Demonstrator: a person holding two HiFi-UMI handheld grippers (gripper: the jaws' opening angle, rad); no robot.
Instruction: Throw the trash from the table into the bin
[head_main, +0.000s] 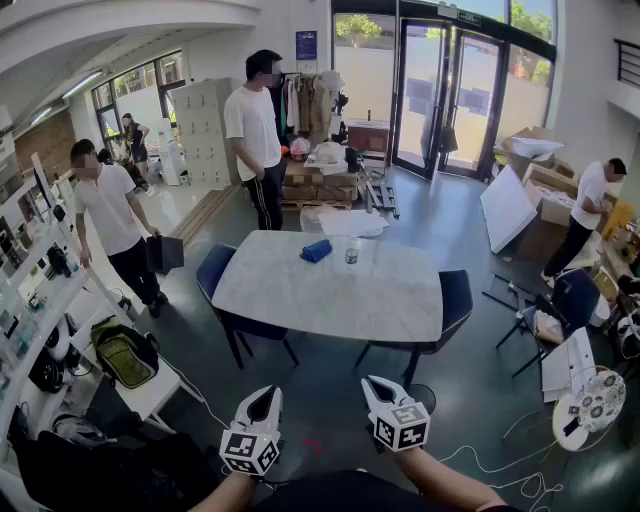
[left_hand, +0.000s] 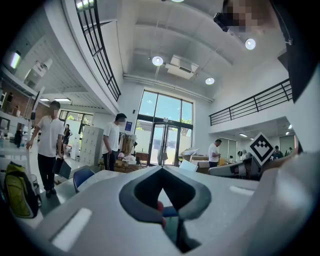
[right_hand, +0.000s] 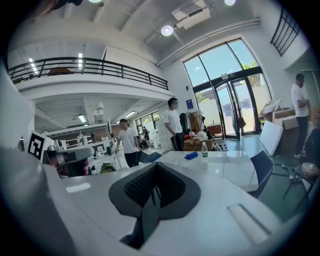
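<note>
A white marble-look table (head_main: 330, 295) stands a few steps ahead. On its far side lie a blue crumpled thing (head_main: 316, 251) and a small clear plastic bottle (head_main: 351, 252). The right gripper view shows the same blue thing (right_hand: 191, 155) and bottle (right_hand: 204, 150) on the table (right_hand: 225, 167). A dark round container (head_main: 422, 397), perhaps a bin, sits on the floor by the table's near right corner. My left gripper (head_main: 263, 400) and right gripper (head_main: 377, 388) hover low in front of me, well short of the table. Both are shut, left gripper (left_hand: 161, 171) and right gripper (right_hand: 156, 166), and hold nothing.
Dark blue chairs stand at the table's left (head_main: 225, 275) and right (head_main: 455, 300). People stand behind the table (head_main: 255, 130), at the left (head_main: 110, 215) and at the far right (head_main: 590, 205). A green backpack (head_main: 125, 352) lies on a bench at the left; a fan (head_main: 592, 402) and cables lie at the right.
</note>
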